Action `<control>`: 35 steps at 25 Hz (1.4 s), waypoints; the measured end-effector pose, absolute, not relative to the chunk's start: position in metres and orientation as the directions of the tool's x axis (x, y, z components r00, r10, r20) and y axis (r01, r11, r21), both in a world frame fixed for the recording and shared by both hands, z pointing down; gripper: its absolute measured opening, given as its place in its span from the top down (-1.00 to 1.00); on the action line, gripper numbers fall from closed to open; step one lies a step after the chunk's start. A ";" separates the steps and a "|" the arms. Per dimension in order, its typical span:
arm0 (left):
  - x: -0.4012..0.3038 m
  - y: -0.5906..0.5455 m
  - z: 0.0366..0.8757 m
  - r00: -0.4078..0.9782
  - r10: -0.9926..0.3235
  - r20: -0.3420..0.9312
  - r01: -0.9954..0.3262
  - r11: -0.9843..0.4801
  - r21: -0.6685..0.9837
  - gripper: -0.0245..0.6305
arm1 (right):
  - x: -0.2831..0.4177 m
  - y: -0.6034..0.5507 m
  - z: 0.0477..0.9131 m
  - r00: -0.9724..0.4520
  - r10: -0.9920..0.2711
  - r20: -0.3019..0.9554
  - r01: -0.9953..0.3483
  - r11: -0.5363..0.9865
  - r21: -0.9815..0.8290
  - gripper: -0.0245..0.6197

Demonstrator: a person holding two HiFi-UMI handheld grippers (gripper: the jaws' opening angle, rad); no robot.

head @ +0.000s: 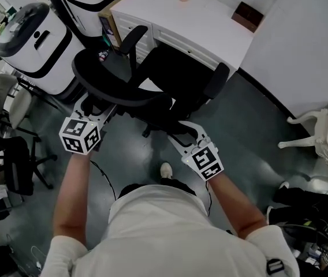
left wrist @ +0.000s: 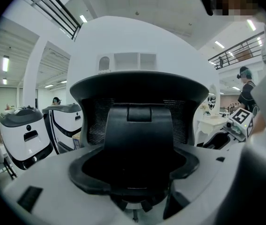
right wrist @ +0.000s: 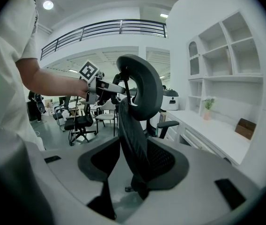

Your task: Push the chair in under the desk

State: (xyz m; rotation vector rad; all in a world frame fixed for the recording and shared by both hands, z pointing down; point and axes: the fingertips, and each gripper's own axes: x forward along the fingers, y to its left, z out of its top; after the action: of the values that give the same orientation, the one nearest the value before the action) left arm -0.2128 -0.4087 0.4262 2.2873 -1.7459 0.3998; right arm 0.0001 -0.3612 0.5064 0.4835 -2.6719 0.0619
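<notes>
The chair [head: 165, 88] stands facing the white desk [head: 210, 30], slightly askew, with its seat at the desk's front edge and its backrest toward the person; by this view it is judged not yet fully under. Both tools work on the back of the chair, one on each side, which lets a forward push stay straight and keeps the chair from swivelling. The left gripper [head: 98, 112] is at the upper back, and its jaws appear closed onto the black centre spine [left wrist: 138, 139]. The right gripper [head: 182, 130] is at the side, and its jaws appear closed onto the edge of the mesh backrest [right wrist: 133, 144]. No brand name or legible writing can be made out. The only printed marks are the black-and-white square patterns on the two cubes [head: 81, 135].
</notes>
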 end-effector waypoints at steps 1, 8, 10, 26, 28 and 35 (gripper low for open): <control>-0.214 -0.407 0.425 0.254 -0.902 0.349 -0.964 -0.263 0.021 -0.08 | 0.001 -0.360 0.504 -0.845 -0.343 0.410 -0.361 0.932 0.036 0.40; -0.222 -0.373 0.403 0.317 -0.907 0.276 -0.947 -0.319 0.040 -0.03 | 0.017 -0.342 0.476 -0.779 -0.511 0.363 -0.527 0.848 0.062 0.40; -0.224 -0.359 0.399 0.342 -0.903 0.260 -0.939 -0.342 0.046 -0.01 | 0.021 -0.333 0.473 -0.757 -0.545 0.361 -0.564 0.823 0.060 0.40; -0.227 -0.208 0.405 0.516 -0.823 0.238 -0.856 -0.499 0.132 0.58 | -0.015 -0.211 0.446 -0.671 -0.667 0.324 -0.685 0.724 0.073 0.70; -0.228 -0.186 0.407 0.535 -0.810 0.240 -0.845 -0.516 0.142 0.71 | -0.022 -0.193 0.444 -0.667 -0.674 0.318 -0.693 0.718 0.068 0.80; -0.225 -0.123 0.416 0.624 -0.739 0.255 -0.782 -0.589 0.206 0.94 | -0.044 -0.140 0.446 -0.674 -0.671 0.309 -0.705 0.709 0.000 0.91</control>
State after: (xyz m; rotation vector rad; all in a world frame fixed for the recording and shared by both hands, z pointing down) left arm -0.2249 -0.1233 0.4159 2.5521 -1.2290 0.2044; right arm -0.0436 -0.1396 0.4463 1.0859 -2.6304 0.1717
